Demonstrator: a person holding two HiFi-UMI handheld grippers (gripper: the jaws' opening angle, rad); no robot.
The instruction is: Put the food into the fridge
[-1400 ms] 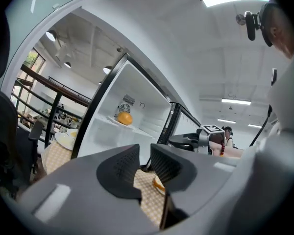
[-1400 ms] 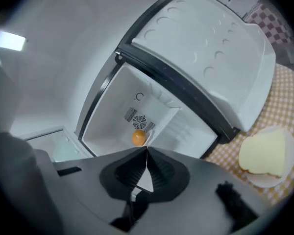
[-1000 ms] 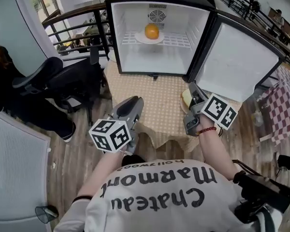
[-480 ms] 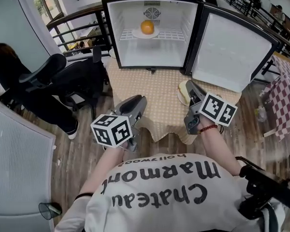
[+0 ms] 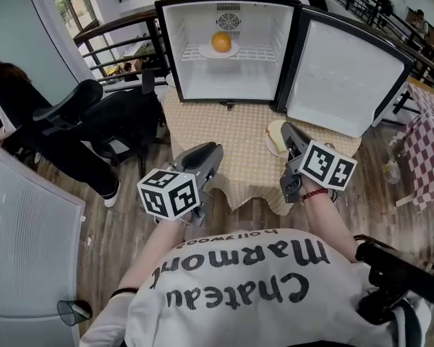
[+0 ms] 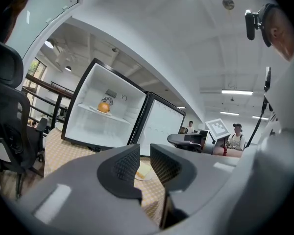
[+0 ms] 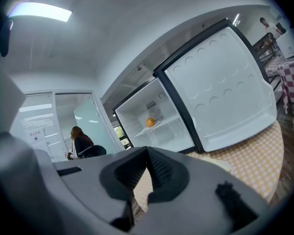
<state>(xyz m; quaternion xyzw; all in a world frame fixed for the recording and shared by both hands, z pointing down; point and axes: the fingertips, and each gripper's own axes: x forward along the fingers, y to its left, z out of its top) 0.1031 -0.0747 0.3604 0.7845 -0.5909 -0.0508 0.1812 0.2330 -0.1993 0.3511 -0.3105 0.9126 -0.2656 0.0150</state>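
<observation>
Both grippers are at the near edge of the table [image 5: 231, 143], pointing at the fridge [image 5: 228, 82]. Left gripper [image 5: 211, 150]: fingers [image 6: 125, 165] released, narrow gap between them, nothing in it. Right gripper [image 5: 288, 130]: fingers [image 7: 159, 173] clenched tip to tip, empty. The fridge sits at the far end of the table with its door [image 5: 347, 78] swung wide to the right. Inside, an orange [image 5: 220, 42] sits on a small plate [image 5: 205, 51] on the wire shelf [image 5: 264, 53], just below the fan grille. A second plate [image 5: 273, 139] with a pale slice [image 6: 143, 171] of food is on the table's right side, just beside my right gripper's tip and partly hidden by it. Can't tell what the food is, or whether the gripper touches the plate. Through the left fingers' gap I see that slice straight ahead. An office chair [image 5: 79, 110] stands left of the table, with a person [image 5: 14, 100] beyond it.
</observation>
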